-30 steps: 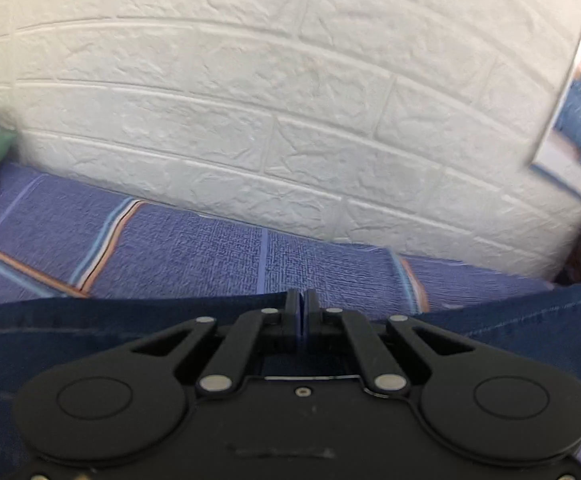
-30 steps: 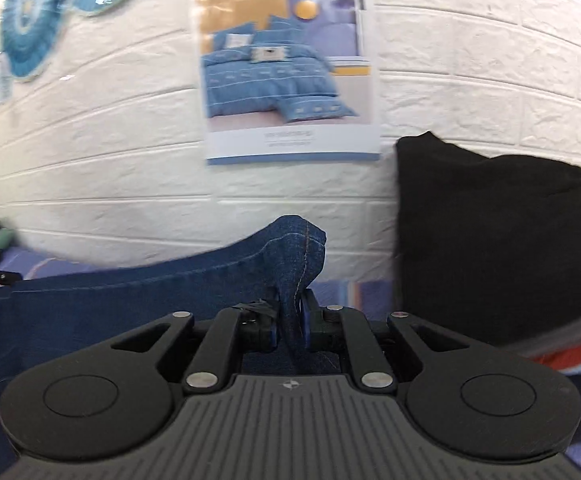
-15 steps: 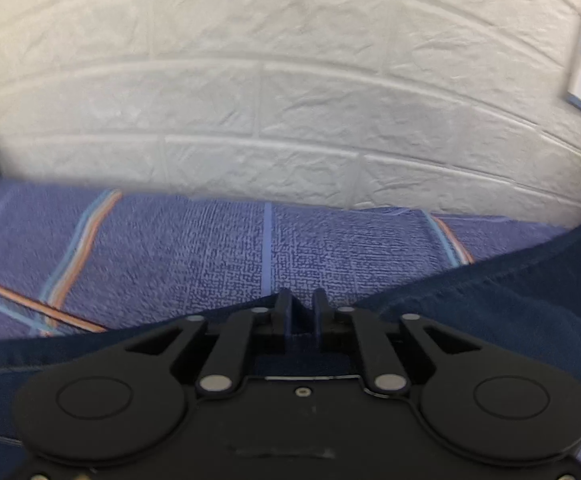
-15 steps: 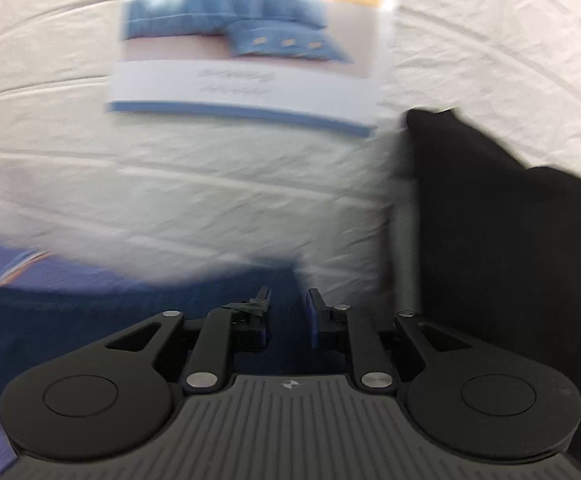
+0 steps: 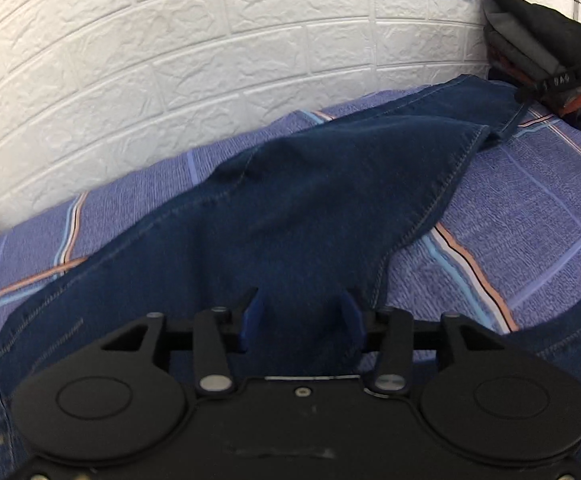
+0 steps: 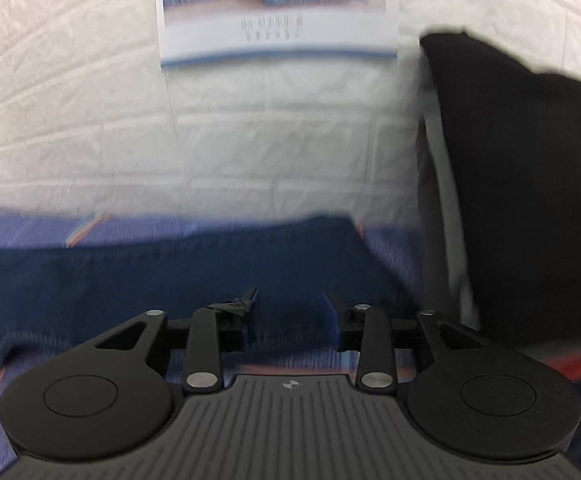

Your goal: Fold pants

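The left gripper (image 5: 300, 314) is held low over the jeans (image 5: 310, 208), pointing toward the wall, its two blue-padded fingers (image 5: 250, 316) spread wide with denim lying between them but not pinched; the right gripper (image 6: 290, 308) is likewise released, jaws parted and level, aimed at the wall above the far end of the jeans (image 6: 194, 276), nothing held between its fingers (image 6: 250, 306); the right view is motion-blurred. The jeans are dark indigo denim with pale contrast stitching along the seams and hem; they lie on the bedsheet (image 5: 530, 208) in a long band from lower left toward the upper right, one leg folded over so its hemmed edge runs diagonally. The bedsheet is a woven purple-blue cloth crossed by orange, white and light-blue stripes. Behind it stands a white embossed brick-pattern wall (image 5: 170, 60) carrying a bedding poster (image 6: 278, 12); a stack of folded dark clothes (image 5: 542, 48), black and grey with some red-orange, sits at the far right against the wall.
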Demonstrator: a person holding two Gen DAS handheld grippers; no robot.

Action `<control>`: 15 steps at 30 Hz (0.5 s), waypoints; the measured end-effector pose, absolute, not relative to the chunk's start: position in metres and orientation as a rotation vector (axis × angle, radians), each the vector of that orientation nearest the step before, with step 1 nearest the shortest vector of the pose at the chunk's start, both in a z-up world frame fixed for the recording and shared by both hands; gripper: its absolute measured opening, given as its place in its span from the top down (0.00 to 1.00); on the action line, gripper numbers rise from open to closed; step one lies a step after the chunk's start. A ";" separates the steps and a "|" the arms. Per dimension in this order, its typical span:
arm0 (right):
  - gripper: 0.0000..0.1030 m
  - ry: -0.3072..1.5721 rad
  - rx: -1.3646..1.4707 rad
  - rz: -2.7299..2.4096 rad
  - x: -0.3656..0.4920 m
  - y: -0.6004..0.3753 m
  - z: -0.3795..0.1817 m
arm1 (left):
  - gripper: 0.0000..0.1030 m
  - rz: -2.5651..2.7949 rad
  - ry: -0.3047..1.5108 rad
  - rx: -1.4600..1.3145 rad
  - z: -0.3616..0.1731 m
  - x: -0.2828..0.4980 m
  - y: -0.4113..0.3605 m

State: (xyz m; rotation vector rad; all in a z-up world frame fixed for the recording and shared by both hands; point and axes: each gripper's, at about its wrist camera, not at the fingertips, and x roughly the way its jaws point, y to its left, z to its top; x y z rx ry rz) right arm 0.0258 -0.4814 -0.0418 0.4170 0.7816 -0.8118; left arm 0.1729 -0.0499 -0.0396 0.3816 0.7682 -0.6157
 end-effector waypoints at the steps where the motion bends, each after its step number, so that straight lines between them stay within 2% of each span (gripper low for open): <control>1: 0.41 0.787 0.450 -0.829 0.024 -0.482 -0.045 | 0.56 -0.619 0.768 0.372 -0.038 0.171 -0.048; 5: 0.41 0.753 0.621 -0.876 0.017 -0.491 -0.054 | 0.49 -0.672 0.759 0.309 -0.027 0.163 -0.041; 8: 0.41 0.723 0.678 -0.892 0.016 -0.496 -0.058 | 0.49 -0.672 0.761 0.336 -0.029 0.159 -0.045; 11: 0.41 0.695 0.704 -0.901 0.019 -0.500 -0.060 | 0.60 -0.659 0.796 0.367 -0.041 0.165 -0.053; 13: 0.38 0.678 0.715 -0.900 0.022 -0.503 -0.060 | 0.62 -0.656 0.811 0.344 -0.046 0.169 -0.051; 14: 0.45 0.678 0.708 -0.902 0.024 -0.504 -0.059 | 0.62 -0.658 0.815 0.326 -0.047 0.172 -0.049; 15: 0.58 0.683 0.680 -0.913 0.027 -0.505 -0.058 | 0.62 -0.659 0.819 0.312 -0.046 0.173 -0.047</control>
